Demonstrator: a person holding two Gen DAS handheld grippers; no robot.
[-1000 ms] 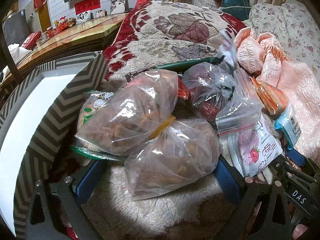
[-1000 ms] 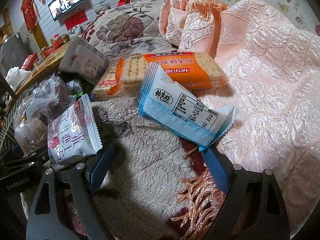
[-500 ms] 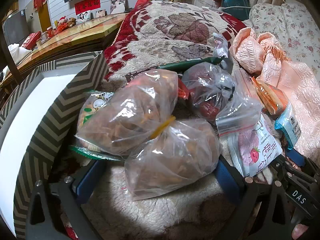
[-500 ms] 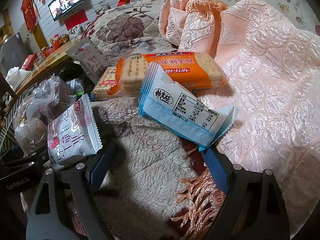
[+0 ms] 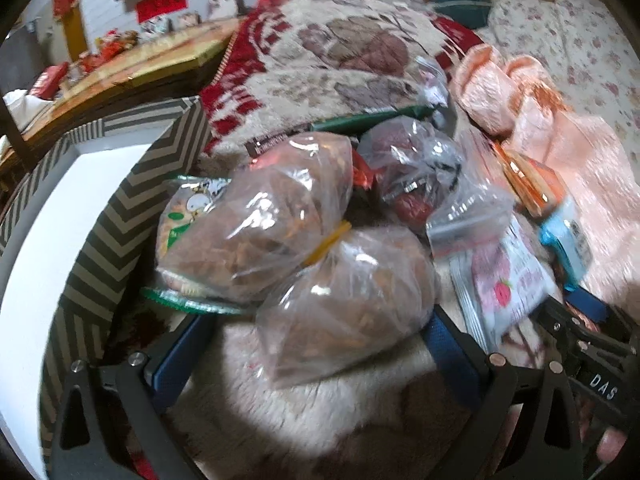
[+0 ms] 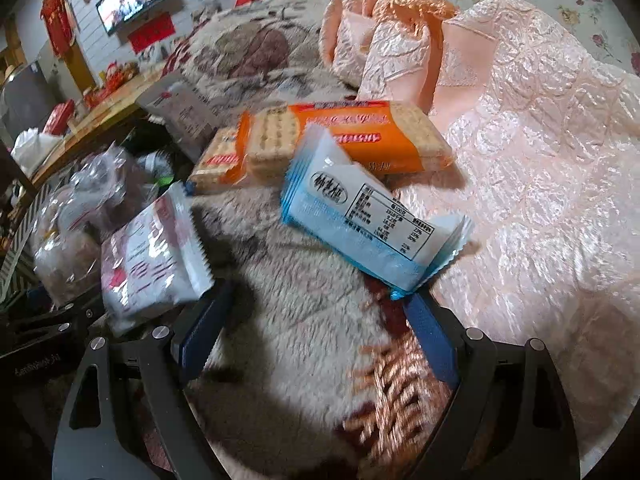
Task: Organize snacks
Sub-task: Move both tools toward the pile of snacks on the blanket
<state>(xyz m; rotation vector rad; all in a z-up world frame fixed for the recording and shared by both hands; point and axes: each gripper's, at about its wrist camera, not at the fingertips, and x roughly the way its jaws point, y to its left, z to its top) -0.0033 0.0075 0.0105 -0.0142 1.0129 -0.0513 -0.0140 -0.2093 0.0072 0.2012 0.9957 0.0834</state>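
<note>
On the fleecy blanket: a heap of snacks lies spread across a cream and red plush blanket (image 5: 320,420), which is draped over a sofa.
Left gripper: the left gripper (image 5: 316,344) sits low on the blanket with its blue fingers (image 5: 444,340) spread wide, one on each side of the near clear bag, pinching nothing.
Clear bags: two clear bags of brown snacks (image 5: 304,252), joined at a yellow tie, lie between and just ahead of the left fingers; the far bag rests on a green-edged packet (image 5: 188,208).
Box: a chevron-patterned box (image 5: 132,208) with a white inside stands just left of the bags.
Further back: a clear bag of red pieces (image 5: 412,168) lies behind them.
Strawberry packet: a white packet with a strawberry print (image 5: 504,284) lies right of the clear bags, just beside the right gripper's frame.
Right gripper: the right gripper (image 6: 316,332) rests on the blanket, fingers (image 6: 430,340) spread apart and holding nothing.
Blue packet: a blue and white packet (image 6: 368,220) lies just ahead, its corner close to the right finger.
Cracker packs: orange cracker packs (image 6: 332,140) lie behind the blue packet.
Pink cloth: a pink quilted cloth (image 6: 528,160) covers the right side.
</note>
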